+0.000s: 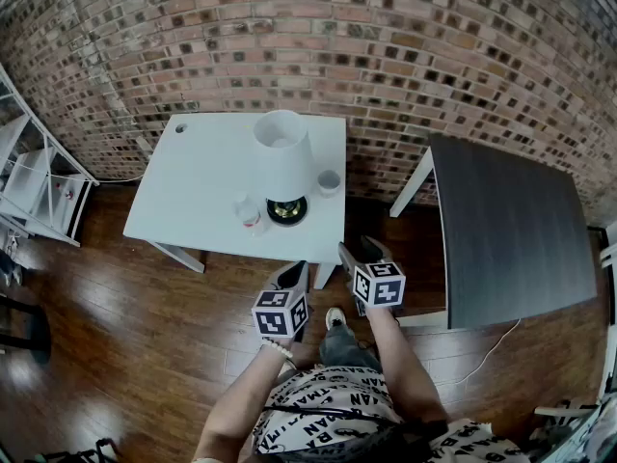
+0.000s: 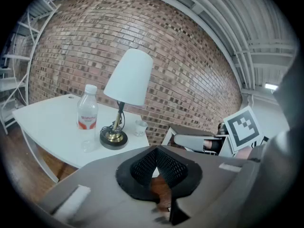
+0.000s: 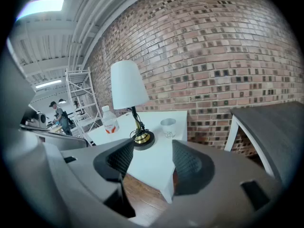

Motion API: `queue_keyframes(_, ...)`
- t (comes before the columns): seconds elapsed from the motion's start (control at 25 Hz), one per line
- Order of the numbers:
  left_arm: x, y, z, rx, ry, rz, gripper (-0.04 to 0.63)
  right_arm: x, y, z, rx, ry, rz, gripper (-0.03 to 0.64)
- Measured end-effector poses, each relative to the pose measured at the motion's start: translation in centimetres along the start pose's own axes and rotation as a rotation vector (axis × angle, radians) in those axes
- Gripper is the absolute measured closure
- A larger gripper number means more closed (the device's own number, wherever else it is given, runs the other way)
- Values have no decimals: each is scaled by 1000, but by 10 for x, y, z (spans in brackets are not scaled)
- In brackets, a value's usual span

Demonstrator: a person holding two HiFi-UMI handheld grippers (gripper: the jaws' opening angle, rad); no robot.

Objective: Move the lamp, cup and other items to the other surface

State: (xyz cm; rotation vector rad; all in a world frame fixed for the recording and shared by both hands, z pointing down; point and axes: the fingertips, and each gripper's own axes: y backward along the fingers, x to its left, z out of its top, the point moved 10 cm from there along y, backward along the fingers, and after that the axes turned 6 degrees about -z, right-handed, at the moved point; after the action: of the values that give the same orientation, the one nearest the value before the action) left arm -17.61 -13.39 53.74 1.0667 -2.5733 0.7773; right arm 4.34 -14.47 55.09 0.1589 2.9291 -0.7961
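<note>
Two tables are counted: one white table (image 1: 193,181) and one dark table (image 1: 511,230). One lamp (image 1: 281,162) is recorded. One water bottle (image 1: 250,212) is recorded. One cup (image 1: 330,182) is recorded. Three items in all are carried on the white table. Two hand-held tools are listed: the left tool (image 1: 290,276) and the right tool (image 1: 361,255). One white shelving unit (image 1: 29,177) is noted.

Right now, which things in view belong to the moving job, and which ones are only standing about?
For the job:
- lamp, cup and water bottle, all on the white table
- dark table, bare, probably the place to put them

Only standing about:
- white shelf rack
- person far behind
</note>
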Motion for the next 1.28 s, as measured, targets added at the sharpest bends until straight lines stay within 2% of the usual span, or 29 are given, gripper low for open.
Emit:
queue_keyframes(0.12, -1, -26, 11, 7, -3, -4, 595, -14, -22, 20, 3, 19, 12, 287)
queue_keyframes(0.32, 7, -61, 17, 20, 4, 21, 595, -28, -65, 39, 14, 70, 49, 262)
queue_keyframes(0.36, 9, -67, 19, 20, 7, 28, 595, -30, -75, 42, 19, 80, 57, 232)
queue_keyframes(0.56, 15, -95, 25, 23, 15, 65, 595, -41, -119, 52, 48, 143, 92, 206)
queue_keyframes(0.88, 33, -132, 25, 6, 42, 142, 595, -54, -193, 53, 98, 254, 136, 199)
queue_keyframes(1.08, 42, -147, 22, -11, 73, 195, 595, -59, -229, 53, 114, 276, 177, 198)
queue_keyframes(1.16, 46, -153, 21, -16, 84, 211, 595, -58, -239, 53, 124, 280, 200, 164)
queue_keyframes(1.28, 51, -157, 18, -18, 100, 229, 595, -57, -250, 52, 129, 289, 212, 164)
